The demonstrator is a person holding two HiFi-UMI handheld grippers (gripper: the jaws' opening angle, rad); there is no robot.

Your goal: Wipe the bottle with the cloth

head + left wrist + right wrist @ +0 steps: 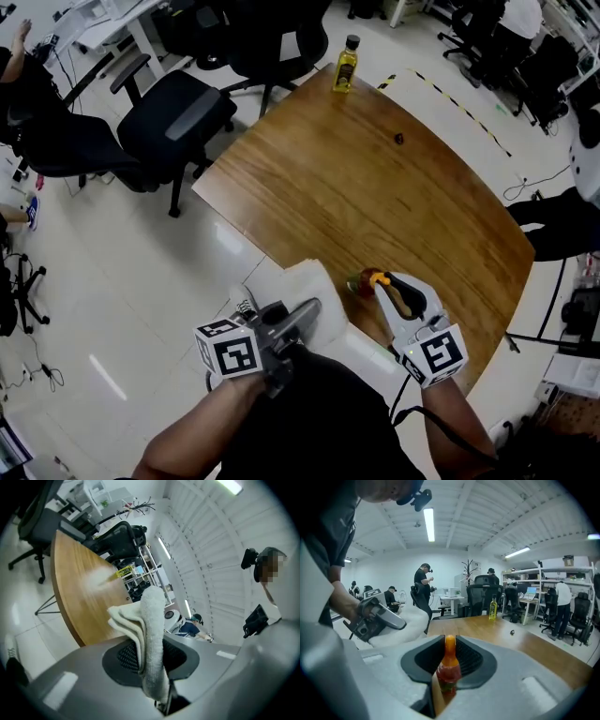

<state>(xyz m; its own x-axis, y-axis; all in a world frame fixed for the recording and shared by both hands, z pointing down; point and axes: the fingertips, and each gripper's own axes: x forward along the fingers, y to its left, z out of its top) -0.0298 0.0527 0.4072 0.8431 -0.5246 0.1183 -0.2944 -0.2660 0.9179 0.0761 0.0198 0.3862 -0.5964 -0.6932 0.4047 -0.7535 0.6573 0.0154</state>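
Head view: At the near edge of a wooden table [375, 197], the left gripper [305, 314] is clamped on a white cloth [314, 281]. The right gripper [382, 283] holds a small red bottle [361, 284] with an orange cap just beside the cloth, low over the tabletop. A yellow bottle [346, 64] stands at the far edge, well apart, and black office chairs [178, 117] sit beyond the table's left side.

Left gripper view: The left gripper [152, 657] has its jaws drawn in tight on the folded cloth [151, 634], which stands up between them and hangs down over the pads, with the table [75, 592] behind.

Right gripper view: The right gripper [447, 662] is closed to a narrow gap on the red bottle [449, 670], gripped upright between the pads with its orange cap on top. To the left, the left gripper [396, 622] and its cloth [412, 620] are near. The yellow bottle [492, 609] stands far down the table [534, 644], and people work at desks behind it.
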